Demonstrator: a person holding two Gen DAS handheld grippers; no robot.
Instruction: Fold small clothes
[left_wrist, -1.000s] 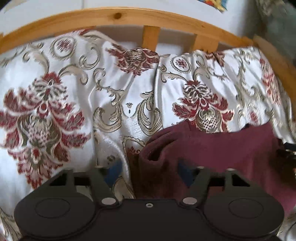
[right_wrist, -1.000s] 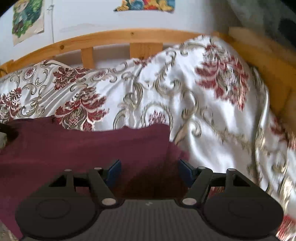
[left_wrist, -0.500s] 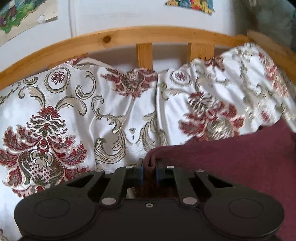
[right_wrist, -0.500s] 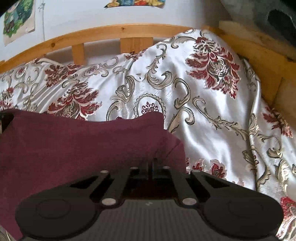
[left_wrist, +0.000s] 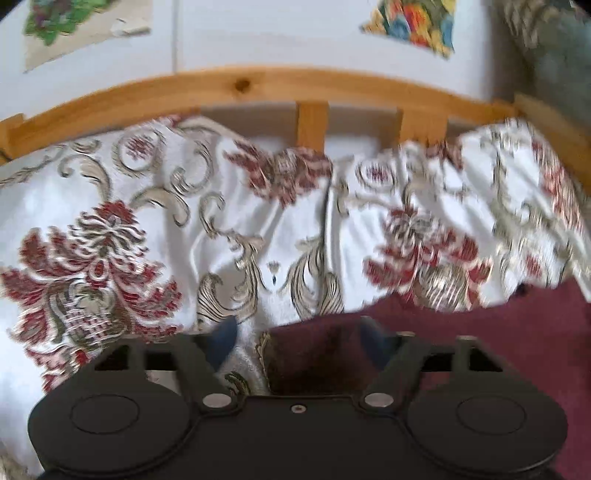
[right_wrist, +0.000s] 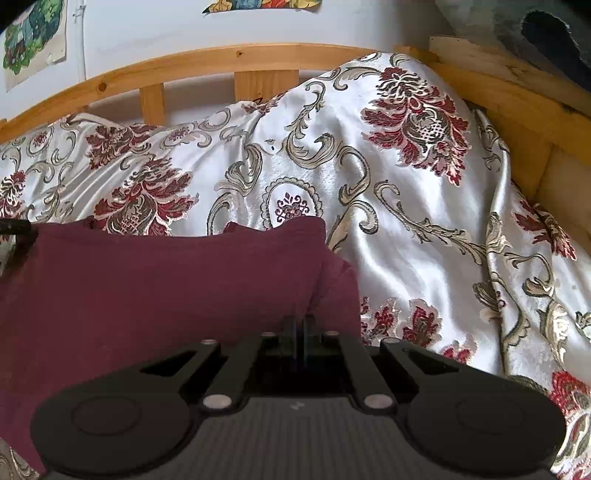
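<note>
On floral bedspread (right_wrist: 406, 206), maroon garment (right_wrist: 166, 280) in right gripper (right_wrist: 300, 328).

Wooden headboard (right_wrist: 229, 62) beyond open bedspread (right_wrist: 406, 236).

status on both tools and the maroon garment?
Left tool open, straddling the maroon garment edge. Right tool shut on garment. Garment lies on the floral bedspread; nothing in the way.

A maroon garment (right_wrist: 166, 280) lies on the floral-covered bed (right_wrist: 406, 206).
</note>
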